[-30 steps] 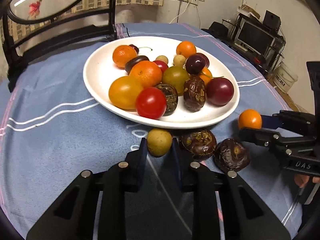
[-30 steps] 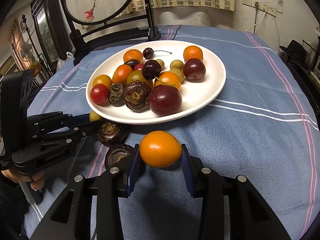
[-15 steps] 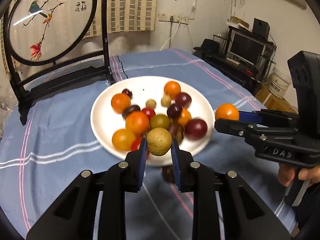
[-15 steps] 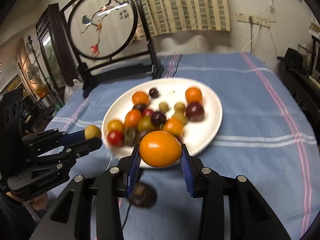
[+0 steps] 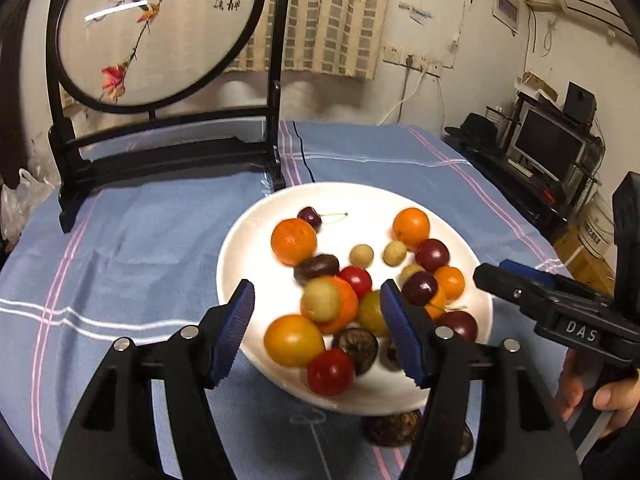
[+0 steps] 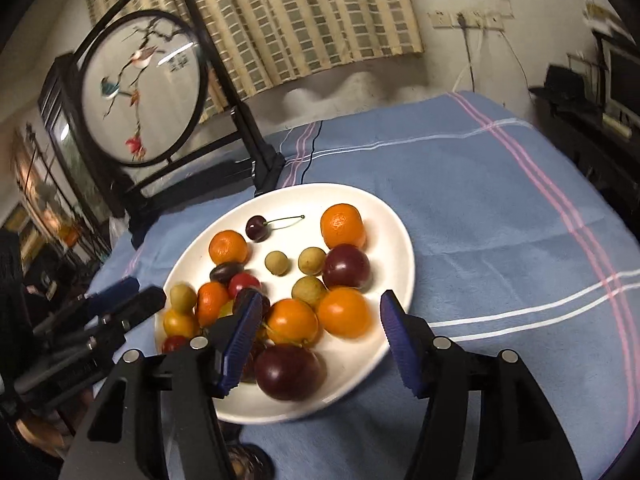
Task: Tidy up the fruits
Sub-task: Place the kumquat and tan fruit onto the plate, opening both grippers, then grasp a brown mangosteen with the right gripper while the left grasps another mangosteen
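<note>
Both tongs just opened: left gripper (image 5: 318, 310) and right gripper (image 6: 320, 326) spread, empty, above round white plate (image 5: 240, 248) piled with mixed fruits (image 6: 344, 312). Blue striped tablecloth (image 5: 160, 240) covers table; black-framed round bird screen (image 5: 160, 32) behind, monitor (image 5: 548, 148) at right. Dark wrinkled fruit (image 5: 390, 428) off-plate, half hidden by plate rim and finger.

Black tool (image 5: 318, 322) arms, ribbed blue pads (image 5: 236, 330), silver screws, "DAS" lettering.
</note>
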Motion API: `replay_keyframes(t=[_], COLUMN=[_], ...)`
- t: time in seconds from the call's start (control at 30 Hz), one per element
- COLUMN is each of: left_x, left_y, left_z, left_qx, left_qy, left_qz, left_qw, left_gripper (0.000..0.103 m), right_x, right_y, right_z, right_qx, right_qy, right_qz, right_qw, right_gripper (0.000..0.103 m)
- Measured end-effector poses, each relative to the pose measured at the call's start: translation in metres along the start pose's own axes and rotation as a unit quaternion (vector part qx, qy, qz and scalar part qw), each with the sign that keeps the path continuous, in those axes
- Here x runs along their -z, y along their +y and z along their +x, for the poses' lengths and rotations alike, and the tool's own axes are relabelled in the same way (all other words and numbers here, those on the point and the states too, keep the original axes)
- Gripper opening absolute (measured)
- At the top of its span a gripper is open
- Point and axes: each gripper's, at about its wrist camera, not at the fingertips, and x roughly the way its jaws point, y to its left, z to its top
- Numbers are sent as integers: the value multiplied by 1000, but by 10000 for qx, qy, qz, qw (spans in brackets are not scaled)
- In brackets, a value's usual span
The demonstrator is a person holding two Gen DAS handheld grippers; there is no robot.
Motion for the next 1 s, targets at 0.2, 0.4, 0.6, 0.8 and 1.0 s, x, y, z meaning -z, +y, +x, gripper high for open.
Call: replay_keyframes(t=[0.2, 0.4, 0.6, 0.8, 1.0], left_x=[22, 47, 62, 69, 70], left_y=[0, 8, 8, 6, 8], left_z=[-13, -26, -29, -29, -24], left_qx=[-36, -83, -9, 20, 101], left_qy=[139, 196, 293, 349, 444], left_qz=[100, -101, -154, -59, -113], left_qw=[9998, 9997, 9995, 9994, 9989], left_gripper=[66, 79, 81, 82, 83], right_x=[15, 50, 79, 88, 97], right_y=[10, 31, 52, 63, 79], right_z=[-12, -23, -19, -13, -3], right_qx=[-105, -377, -439, -352, -30], right_qy=[244, 661, 1037, 1128, 1233], right_qz=[-266, -780, -1286, -1486, -1958], right_qw=[9993, 9940, 9853, 9818, 9729], right_gripper=[65, 70, 70, 70, 43])
